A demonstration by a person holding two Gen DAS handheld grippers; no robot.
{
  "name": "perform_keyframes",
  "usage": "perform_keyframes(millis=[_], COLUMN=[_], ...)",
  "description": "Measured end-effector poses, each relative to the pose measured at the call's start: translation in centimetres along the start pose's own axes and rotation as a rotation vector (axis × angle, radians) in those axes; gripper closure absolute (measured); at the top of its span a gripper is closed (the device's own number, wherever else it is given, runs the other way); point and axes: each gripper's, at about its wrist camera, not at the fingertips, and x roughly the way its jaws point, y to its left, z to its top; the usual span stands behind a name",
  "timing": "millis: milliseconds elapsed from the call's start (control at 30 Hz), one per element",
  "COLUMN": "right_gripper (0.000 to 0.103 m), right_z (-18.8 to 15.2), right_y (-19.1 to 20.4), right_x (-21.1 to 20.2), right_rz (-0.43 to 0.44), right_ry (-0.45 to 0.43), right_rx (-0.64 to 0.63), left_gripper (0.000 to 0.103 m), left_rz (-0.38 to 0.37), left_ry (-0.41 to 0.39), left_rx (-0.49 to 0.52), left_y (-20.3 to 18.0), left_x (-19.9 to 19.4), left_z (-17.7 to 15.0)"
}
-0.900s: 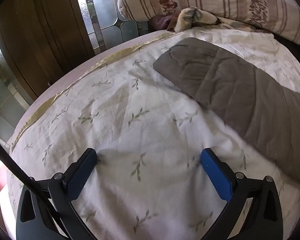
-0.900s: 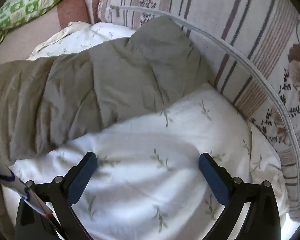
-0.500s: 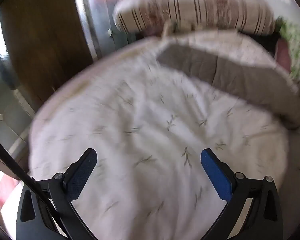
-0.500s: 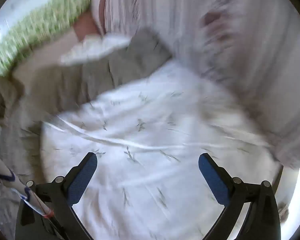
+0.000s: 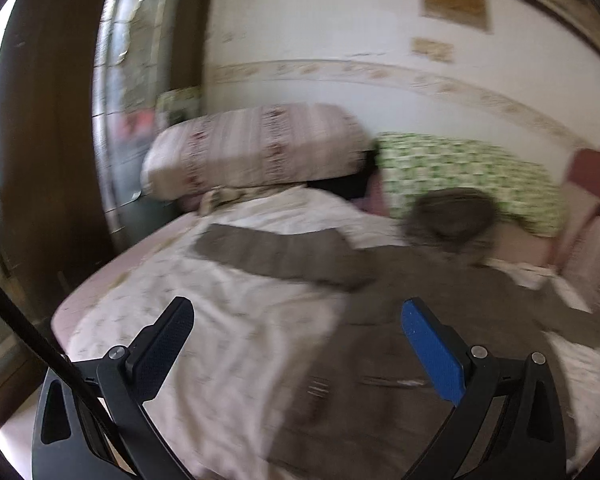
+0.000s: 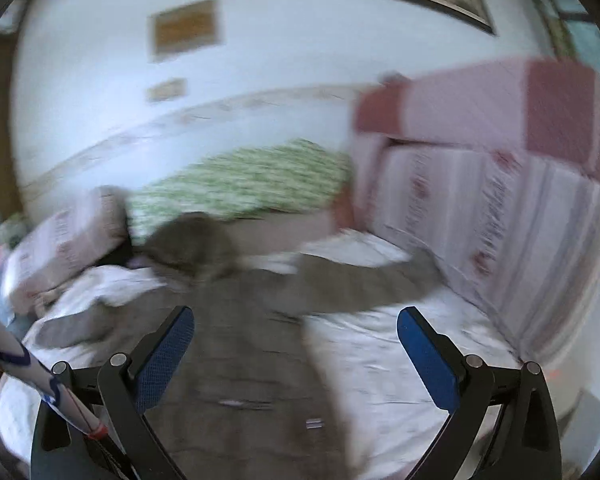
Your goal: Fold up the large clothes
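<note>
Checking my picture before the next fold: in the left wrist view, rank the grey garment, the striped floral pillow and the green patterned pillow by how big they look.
1. Grey garment, clearly largest, though nearest the camera.
2. and 3. Striped floral pillow and green patterned pillow: look about alike, and blur prevents ranking them.

The right gripper (image 6: pixel 294 346), black-armed with blue pads, stands wide with nothing between its fingers at the bottom of the frame. Beyond it a large grey-brown hooded garment (image 6: pixel 256 344) lies spread flat on a white leaf-printed bedsheet (image 6: pixel 384 344), one sleeve reaching right toward a pink-striped floral cushion (image 6: pixel 512 232), its hood at centre left. A green-and-white patterned pillow (image 6: pixel 244 184) lies against the white wall (image 6: pixel 100 92). Everything is blurred.
</note>
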Motion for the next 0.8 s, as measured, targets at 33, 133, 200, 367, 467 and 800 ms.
perform_keyframes(millis=[33, 133, 200, 367, 467, 800], right_gripper=[0.000, 0.000, 0.000, 0.000, 0.000, 0.000], right_z=[-0.1, -2.5, -4.1, -7.9, -8.4, -9.4], right_y=[1.4, 4.0, 6.0, 7.2, 9.0, 11.6], right_x=[-0.4, -2.0, -2.6, -4.9, -5.5, -4.0], right_rz=[0.042, 0.145, 0.133, 0.098, 0.069, 0.112], right_ry=[0.001, 0.017, 0.044, 0.029, -0.004, 0.068], right_rx=[0.001, 0.004, 0.013, -0.015, -0.075, -0.159], left_gripper=[0.000, 0.000, 0.000, 0.000, 0.000, 0.000], left_rz=[-0.016, -0.077, -0.078, -0.107, -0.093, -0.069], left_ry=[-0.005, -0.006, 0.005, 0.019, 0.034, 0.112], left_rx=[0.004, 0.032, 0.060, 0.109, 0.146, 0.187], left_y=[-1.3, -4.3, -5.5, -7.3, -7.8, -8.5], left_x=[-0.6, -3.0, -4.5, -6.5, -6.1, -4.6], left_z=[-0.5, -1.9, -3.2, -6.7, -7.3, -8.4])
